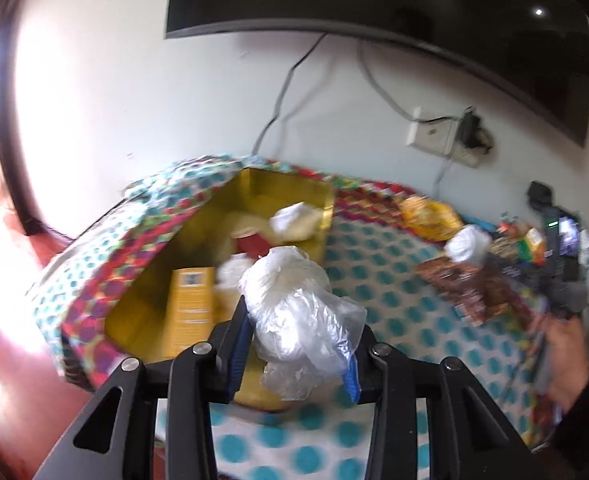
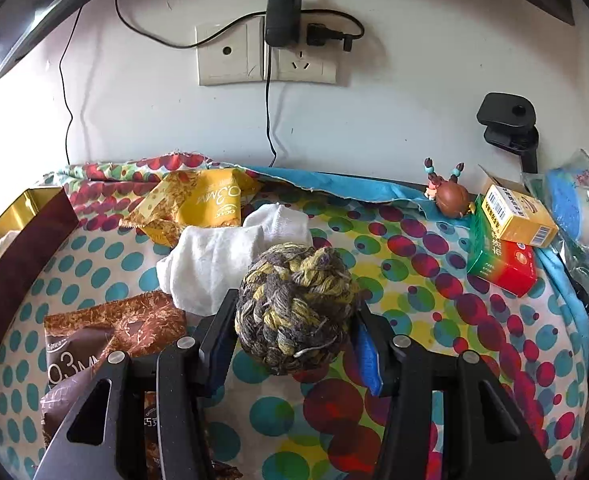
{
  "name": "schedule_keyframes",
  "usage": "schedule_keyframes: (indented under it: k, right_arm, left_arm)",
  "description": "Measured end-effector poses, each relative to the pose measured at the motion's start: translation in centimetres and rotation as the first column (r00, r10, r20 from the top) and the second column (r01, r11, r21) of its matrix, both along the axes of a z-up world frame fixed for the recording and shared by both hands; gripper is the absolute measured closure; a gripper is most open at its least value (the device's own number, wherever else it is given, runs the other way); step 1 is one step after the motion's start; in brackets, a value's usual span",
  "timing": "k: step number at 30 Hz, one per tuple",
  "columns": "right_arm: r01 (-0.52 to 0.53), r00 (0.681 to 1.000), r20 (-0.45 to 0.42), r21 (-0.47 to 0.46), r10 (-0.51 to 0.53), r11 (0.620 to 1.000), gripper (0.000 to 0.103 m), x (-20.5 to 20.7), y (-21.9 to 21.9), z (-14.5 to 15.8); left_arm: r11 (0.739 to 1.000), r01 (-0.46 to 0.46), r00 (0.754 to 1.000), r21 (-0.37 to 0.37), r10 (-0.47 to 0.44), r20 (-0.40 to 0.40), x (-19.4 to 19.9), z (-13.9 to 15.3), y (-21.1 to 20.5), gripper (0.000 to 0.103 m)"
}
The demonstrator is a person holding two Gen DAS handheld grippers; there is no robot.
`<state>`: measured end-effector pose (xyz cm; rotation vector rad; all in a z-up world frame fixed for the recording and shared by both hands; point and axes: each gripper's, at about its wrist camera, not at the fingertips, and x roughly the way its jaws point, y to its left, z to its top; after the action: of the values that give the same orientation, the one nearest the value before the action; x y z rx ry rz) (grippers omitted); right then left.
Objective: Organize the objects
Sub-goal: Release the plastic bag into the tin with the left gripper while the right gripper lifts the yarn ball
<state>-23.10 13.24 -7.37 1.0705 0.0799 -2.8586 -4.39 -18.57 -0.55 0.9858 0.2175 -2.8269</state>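
Note:
My left gripper is shut on a crumpled clear plastic bag and holds it above the near edge of a gold-lined box with a patterned outside. The box holds a yellow carton, a red item and a white bundle. My right gripper is shut on a braided yellow-grey rope ball, just above the dotted tablecloth. A white cloth lies just behind the ball.
A yellow snack packet and brown snack packets lie to the left. Stacked medicine boxes, a small figurine and a bagged blue item sit right. The box corner shows far left. The wall holds sockets with cables.

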Motion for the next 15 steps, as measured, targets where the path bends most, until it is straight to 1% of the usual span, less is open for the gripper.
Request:
schedule_keyframes:
  k: [2, 4, 5, 6, 8, 9, 12, 15]
  right_arm:
    - [-0.013, 1.0, -0.003, 0.002, 0.013, 1.0, 0.054, 0.1, -0.2, 0.0]
    - [-0.032, 0.999, -0.009, 0.011, 0.032, 0.999, 0.054, 0.2, -0.6, 0.1]
    - [-0.041, 0.999, -0.016, 0.016, 0.041, 0.999, 0.054, 0.4, -0.8, 0.1]
    - [-0.048, 0.999, -0.021, 0.021, 0.048, 0.999, 0.054, 0.4, -1.0, 0.2]
    - [-0.059, 0.998, -0.027, 0.031, 0.06, 0.998, 0.054, 0.6, -1.3, 0.2]
    - [-0.065, 0.997, -0.026, 0.032, 0.066, 0.997, 0.054, 0.6, -1.4, 0.2]
    - [-0.07, 0.997, -0.019, 0.026, 0.07, 0.997, 0.054, 0.4, -1.3, 0.2]
    - [-0.067, 0.998, -0.012, 0.012, 0.067, 0.998, 0.054, 0.3, -1.1, 0.1]
  left_arm:
    - [1.0, -0.013, 1.0, 0.008, 0.013, 0.028, 0.1, -0.6, -1.5, 0.064]
    - [0.999, -0.021, 0.996, 0.03, 0.018, 0.082, -0.2, -1.8, -2.7, 0.064]
    - [0.999, -0.039, 0.993, 0.029, 0.036, 0.112, -0.4, -2.4, -3.1, 0.064]
    - [0.999, -0.043, 0.995, 0.01, 0.042, 0.096, -0.2, -2.5, -3.3, 0.064]
    - [0.999, -0.042, 0.994, -0.026, 0.044, 0.098, -0.7, -2.6, -3.2, 0.064]
    - [0.999, -0.044, 0.993, -0.033, 0.047, 0.105, -1.1, -2.7, -3.2, 0.064]
    - [0.997, -0.052, 0.992, -0.055, 0.058, 0.115, -2.7, -2.7, -3.3, 0.064]
    - [0.995, -0.036, 0.99, -0.09, 0.048, 0.134, -4.9, -2.8, -2.8, 0.064]
